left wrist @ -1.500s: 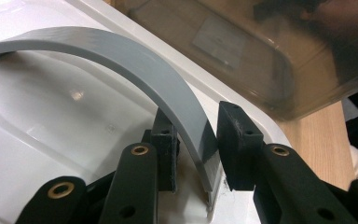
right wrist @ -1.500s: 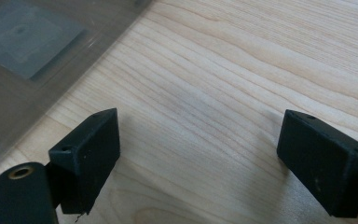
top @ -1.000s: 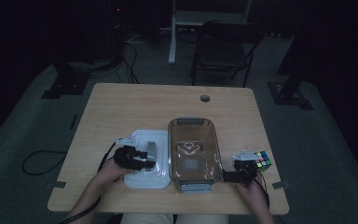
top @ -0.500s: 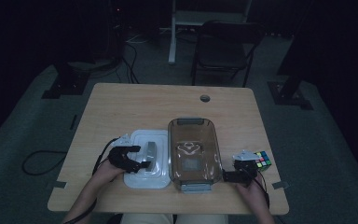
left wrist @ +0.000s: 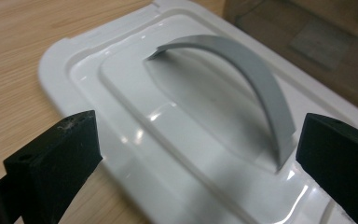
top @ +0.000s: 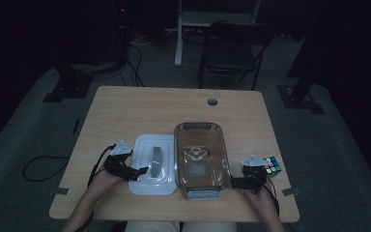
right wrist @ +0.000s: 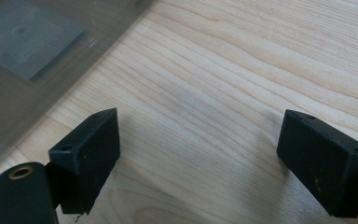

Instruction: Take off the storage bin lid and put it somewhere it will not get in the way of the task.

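- Jaws of both grippers stand spread wide w/ nothing between them, as we see in each gripper view.
- Left gripper [top: 142,170] sits at the near-left of the white lid [top: 143,184]; its jaws frame the lid's grey arched handle [left wrist: 256,88] w/o touching it, as far as we can tell.
- Lid lies flat on the table [top: 140,111], just beside the clear brownish container [top: 200,159], which sits to its right.
- Right gripper [top: 236,182] rests low by the container's near-right corner; we see bare wood between its jaws and the container's wall at the upper left of its view [right wrist: 32,46].
- Colour cube [top: 271,165] sits just beyond the right hand [top: 261,195], near the table's right edge.
- Left hand [top: 101,181] comes in from the near edge.
- High view adds what the gripper views lack: a round hole [top: 212,102] at the table's far side, a dark chair [top: 234,48] behind the table, cables [top: 135,67] on the floor.
- Left gripper view gives lid detail: raised rim, glossy recess under the handle.
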Motion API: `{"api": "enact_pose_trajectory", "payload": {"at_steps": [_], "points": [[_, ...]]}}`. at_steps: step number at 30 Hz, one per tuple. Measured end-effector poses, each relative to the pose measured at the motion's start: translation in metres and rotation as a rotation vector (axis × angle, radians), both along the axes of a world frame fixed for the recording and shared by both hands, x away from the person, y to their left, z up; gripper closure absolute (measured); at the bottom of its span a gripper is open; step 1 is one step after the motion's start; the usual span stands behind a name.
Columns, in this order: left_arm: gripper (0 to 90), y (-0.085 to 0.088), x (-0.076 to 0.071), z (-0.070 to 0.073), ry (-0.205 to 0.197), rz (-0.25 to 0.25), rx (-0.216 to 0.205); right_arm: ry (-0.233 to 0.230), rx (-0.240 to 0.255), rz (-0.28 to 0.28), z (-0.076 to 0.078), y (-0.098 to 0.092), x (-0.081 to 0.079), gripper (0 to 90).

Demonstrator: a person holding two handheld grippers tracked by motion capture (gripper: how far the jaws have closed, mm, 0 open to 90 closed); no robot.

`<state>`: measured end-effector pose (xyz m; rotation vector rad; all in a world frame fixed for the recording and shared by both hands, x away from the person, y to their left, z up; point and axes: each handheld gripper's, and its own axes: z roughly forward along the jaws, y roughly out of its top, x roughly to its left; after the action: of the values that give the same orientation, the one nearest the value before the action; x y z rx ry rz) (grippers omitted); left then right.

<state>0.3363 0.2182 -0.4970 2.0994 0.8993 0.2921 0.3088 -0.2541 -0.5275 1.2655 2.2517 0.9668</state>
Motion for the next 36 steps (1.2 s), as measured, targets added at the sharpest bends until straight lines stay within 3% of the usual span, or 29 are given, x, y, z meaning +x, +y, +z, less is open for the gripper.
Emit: {"api": "enact_pose_trajectory", "payload": {"at_steps": [3,6,10,11,13,17,18,19,23,25,28,31,35,36], "points": [[0.5,0.003,-0.002,-0.001,-0.003,0.03,0.008,-0.001,0.0,0.0,0.0,0.0,0.0,13.0],[0.5,0.01,-0.004,-0.003,-0.011,0.109,0.034,-0.002,0.0,0.001,0.0,0.0,0.0,13.0],[0.5,0.021,-0.005,-0.003,-0.007,0.223,0.019,-0.001,0.0,0.001,0.0,0.0,0.0,13.0],[0.5,0.021,-0.005,-0.003,-0.007,0.223,0.019,-0.001,0.0,0.001,0.0,0.0,0.0,13.0],[0.5,0.027,-0.007,-0.003,-0.011,0.301,0.062,-0.001,0.0,0.001,0.0,0.0,0.0,13.0],[0.5,0.038,-0.01,-0.006,0.0,0.416,0.075,-0.001,-0.001,0.001,0.0,0.0,0.0,13.0],[0.5,0.038,-0.01,-0.006,0.0,0.416,0.075,-0.001,0.0,0.001,0.0,0.0,0.0,13.0],[0.5,0.044,-0.011,-0.008,0.001,0.471,0.092,-0.001,0.0,0.001,0.0,0.0,0.0,13.0],[0.5,0.055,-0.015,-0.012,0.013,0.565,0.124,-0.001,-0.001,0.001,0.0,0.0,0.0,13.0],[0.5,0.061,-0.016,-0.015,0.023,0.605,0.111,-0.001,-0.001,0.001,0.0,0.0,0.0,13.0],[0.5,0.066,-0.019,-0.018,0.015,0.642,0.121,0.0,0.0,0.001,0.0,0.0,0.0,13.0],[0.5,0.07,-0.018,-0.021,0.054,0.642,0.106,-0.001,0.0,0.002,0.0,0.0,0.0,13.0],[0.6,0.069,-0.017,-0.025,0.073,0.634,0.127,0.0,-0.001,0.001,0.0,0.0,0.0,12.9],[0.6,0.067,-0.015,-0.026,0.063,0.644,0.15,0.0,-0.001,0.001,0.0,0.0,0.0,13.0]]}}
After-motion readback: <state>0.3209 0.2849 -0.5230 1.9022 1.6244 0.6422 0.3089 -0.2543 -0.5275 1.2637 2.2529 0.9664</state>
